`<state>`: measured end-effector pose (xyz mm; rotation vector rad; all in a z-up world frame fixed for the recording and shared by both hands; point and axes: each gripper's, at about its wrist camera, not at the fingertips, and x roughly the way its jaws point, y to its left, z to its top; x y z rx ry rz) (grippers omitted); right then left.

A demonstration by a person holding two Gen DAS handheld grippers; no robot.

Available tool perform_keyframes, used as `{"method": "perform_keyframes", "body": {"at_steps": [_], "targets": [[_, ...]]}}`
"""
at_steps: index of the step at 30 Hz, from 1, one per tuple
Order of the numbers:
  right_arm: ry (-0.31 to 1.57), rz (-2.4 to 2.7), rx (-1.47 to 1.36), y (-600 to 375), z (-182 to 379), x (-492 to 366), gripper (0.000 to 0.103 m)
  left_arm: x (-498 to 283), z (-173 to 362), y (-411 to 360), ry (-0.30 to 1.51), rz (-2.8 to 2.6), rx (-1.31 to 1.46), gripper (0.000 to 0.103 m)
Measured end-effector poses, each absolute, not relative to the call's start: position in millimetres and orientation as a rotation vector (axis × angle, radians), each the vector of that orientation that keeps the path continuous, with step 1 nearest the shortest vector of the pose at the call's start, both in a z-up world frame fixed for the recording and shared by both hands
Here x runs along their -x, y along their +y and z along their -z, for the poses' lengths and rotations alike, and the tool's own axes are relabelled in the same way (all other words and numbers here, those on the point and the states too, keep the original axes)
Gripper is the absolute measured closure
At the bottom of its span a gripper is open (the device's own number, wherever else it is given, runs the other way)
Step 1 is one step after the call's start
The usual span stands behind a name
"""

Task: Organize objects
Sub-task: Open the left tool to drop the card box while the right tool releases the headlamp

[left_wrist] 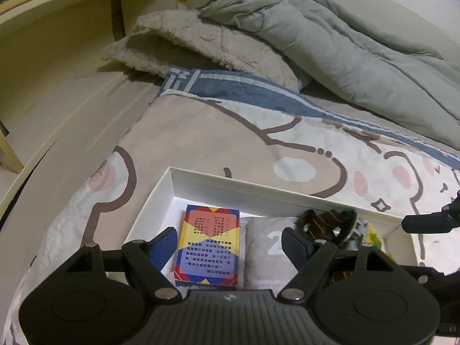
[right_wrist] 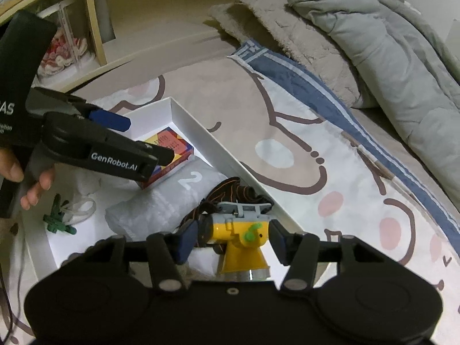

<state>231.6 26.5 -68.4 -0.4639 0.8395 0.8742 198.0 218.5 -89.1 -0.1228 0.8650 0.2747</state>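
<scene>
Yellow headlamp [right_wrist: 240, 240] with black-orange strap between parted right claw [right_wrist: 234, 243] pads.

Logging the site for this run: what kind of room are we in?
Most likely a bedroom: the white box sits on a bed's cartoon-print sheet, with a rumpled grey duvet and a fleece blanket behind.

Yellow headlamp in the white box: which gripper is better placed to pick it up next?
Right. The right gripper straddles the yellow headlamp, fingers apart on either side. The left gripper sits open over the colourful card box instead.
</scene>
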Motion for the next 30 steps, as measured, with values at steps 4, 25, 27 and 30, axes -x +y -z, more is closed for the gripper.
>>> {"method": "perform_keyframes", "body": {"at_steps": [4,25,27,30], "targets": [[0.855,-0.842,0.402,20.4,61.7,-229.1,0.047,-187.9,78.9,215.7,0.849,-0.272,0.116,0.023],[0.829,-0.568,0.123,-45.5,18.5,-173.8,0.019,-100.9,19.7,193.1,0.778,-0.258,0.072,0.007],[0.825,-0.548,0.107,-53.2,15.7,-167.2,0.016,-91.7,15.4,190.0,0.774,-0.248,0.086,0.002],[0.81,-0.53,0.087,-64.1,11.2,-155.5,0.011,-77.6,7.8,180.1,0.751,-0.235,0.071,0.0]]}}
